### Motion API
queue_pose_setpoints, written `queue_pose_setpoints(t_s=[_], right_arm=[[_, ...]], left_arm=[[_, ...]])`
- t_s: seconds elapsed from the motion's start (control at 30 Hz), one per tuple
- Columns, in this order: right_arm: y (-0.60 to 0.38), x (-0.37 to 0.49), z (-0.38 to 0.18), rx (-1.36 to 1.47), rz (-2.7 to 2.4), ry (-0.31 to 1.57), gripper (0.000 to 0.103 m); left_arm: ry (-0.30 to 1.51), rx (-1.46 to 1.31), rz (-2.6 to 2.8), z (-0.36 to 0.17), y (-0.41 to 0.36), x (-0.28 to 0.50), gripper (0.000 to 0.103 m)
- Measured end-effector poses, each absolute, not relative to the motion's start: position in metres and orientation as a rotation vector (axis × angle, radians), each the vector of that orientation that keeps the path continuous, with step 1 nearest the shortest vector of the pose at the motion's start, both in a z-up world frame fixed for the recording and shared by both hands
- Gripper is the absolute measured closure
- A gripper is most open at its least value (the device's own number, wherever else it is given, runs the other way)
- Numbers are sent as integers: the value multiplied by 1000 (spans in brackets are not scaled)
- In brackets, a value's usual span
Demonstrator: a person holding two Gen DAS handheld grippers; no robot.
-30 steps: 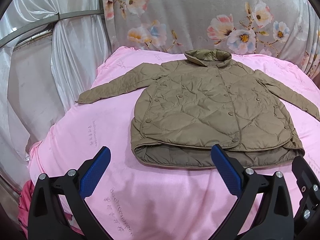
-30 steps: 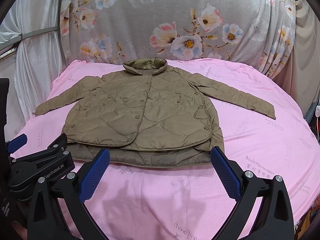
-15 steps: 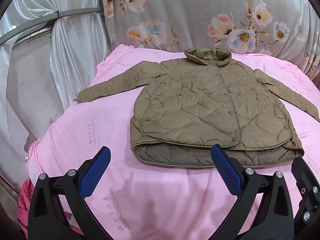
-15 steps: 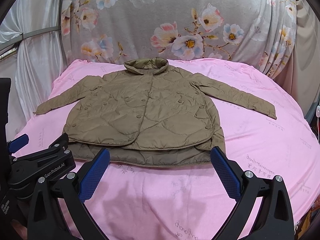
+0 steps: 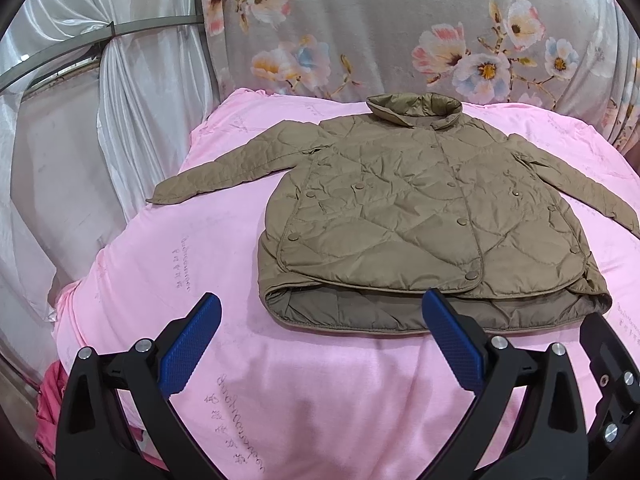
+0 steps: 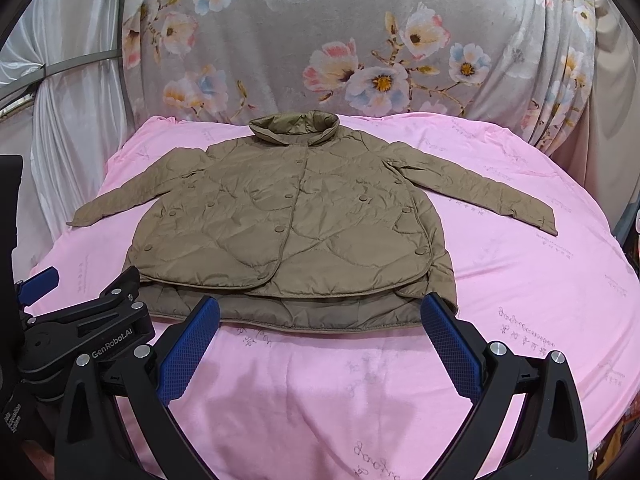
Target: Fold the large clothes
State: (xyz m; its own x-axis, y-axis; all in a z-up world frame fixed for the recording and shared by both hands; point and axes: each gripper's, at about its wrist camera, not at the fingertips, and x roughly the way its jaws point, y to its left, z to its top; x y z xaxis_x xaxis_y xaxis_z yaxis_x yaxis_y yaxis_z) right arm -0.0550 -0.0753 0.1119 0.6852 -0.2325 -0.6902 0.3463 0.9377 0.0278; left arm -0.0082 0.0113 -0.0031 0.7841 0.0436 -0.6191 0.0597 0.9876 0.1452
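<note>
We see one white curtain (image 5: 132,92) at the far left, gathered beside a grey flowered cloth (image 5: 380,32) that hangs across the back. In front of them lies one pink sheet (image 5: 192,248) with faint printed writing; what it covers we cannot tell.

We count one jacket (image 5: 420,208), olive-brown and quilted, lying flat on the sheet with its front up and snapped shut. Its collar (image 5: 414,109) points away from us toward the flowered cloth, and its hem (image 5: 360,312) faces us, so the long axis of the body runs from near to far. The back hem shows below the shorter front one. Its two sleeves spread to either side: the left sleeve (image 5: 224,176) slants out toward the curtain, and the right sleeve (image 6: 492,196) slants out toward the sheet's right edge.

We hold two grippers. The left gripper (image 5: 320,340) hovers just short of the hem's left part, its jaws wide and empty. The right gripper (image 6: 320,340) hovers just short of the hem's right part, its jaws likewise spread wide, gripping nothing. Each has two blue pads (image 6: 188,352).
</note>
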Motion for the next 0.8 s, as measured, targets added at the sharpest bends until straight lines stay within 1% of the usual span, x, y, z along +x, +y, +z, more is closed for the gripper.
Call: queue_pose_setpoints(t_s=[0.23, 0.47, 0.6, 0.8], right_arm=[[-84, -46, 102, 186, -319, 766, 5], [-142, -23, 82, 274, -347, 795, 5], [-213, -9, 76, 392, -381, 740, 5], [-358, 0, 53, 752, -481, 615, 5]], left_arm=[[664, 168, -11, -6, 9, 0, 5], [661, 148, 5, -11, 17, 38, 5], [678, 127, 30, -12, 25, 70, 5], [712, 96, 61, -13, 32, 123, 5]])
